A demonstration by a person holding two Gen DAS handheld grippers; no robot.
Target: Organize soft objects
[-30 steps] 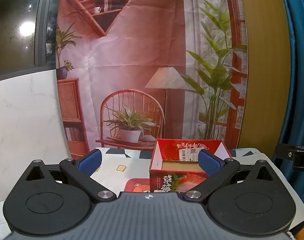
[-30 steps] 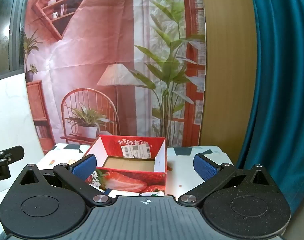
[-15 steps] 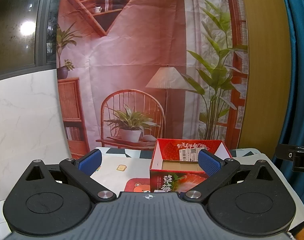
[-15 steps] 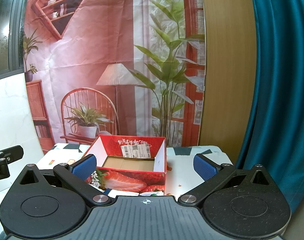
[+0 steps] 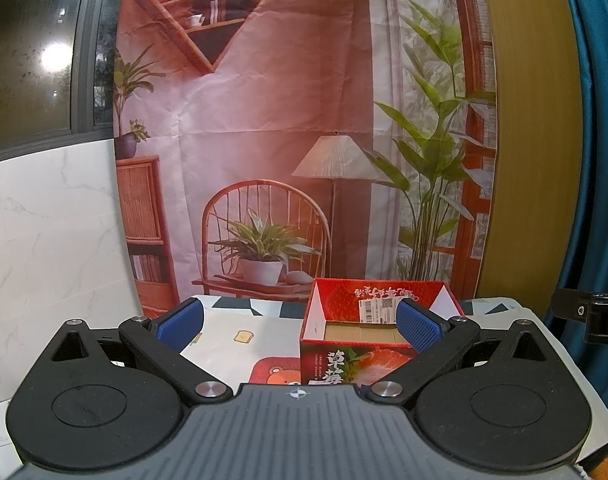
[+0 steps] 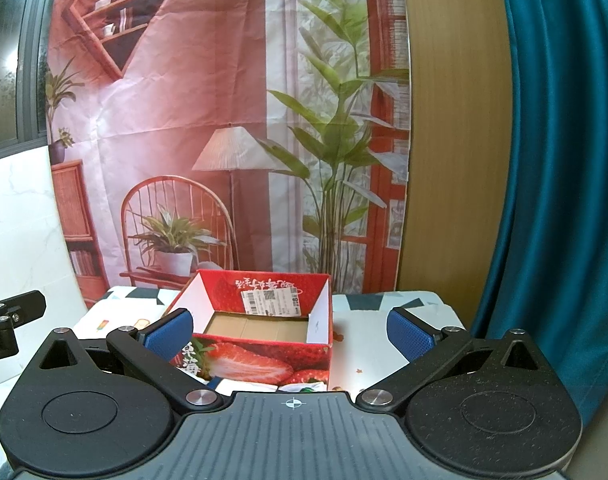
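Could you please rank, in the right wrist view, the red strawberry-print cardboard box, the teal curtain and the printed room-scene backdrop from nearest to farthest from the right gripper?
1. Red strawberry-print cardboard box: directly ahead of the open right gripper, slightly left of centre.
2. Teal curtain: hanging along the right side.
3. Printed room-scene backdrop: on the wall behind the box.

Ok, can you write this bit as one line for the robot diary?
left claw: open, holds nothing | right claw: open, holds nothing | strawberry box: open top, looks empty | table

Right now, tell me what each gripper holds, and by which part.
Nothing is held. The left gripper and the right gripper are both open and empty, short of the open red box.
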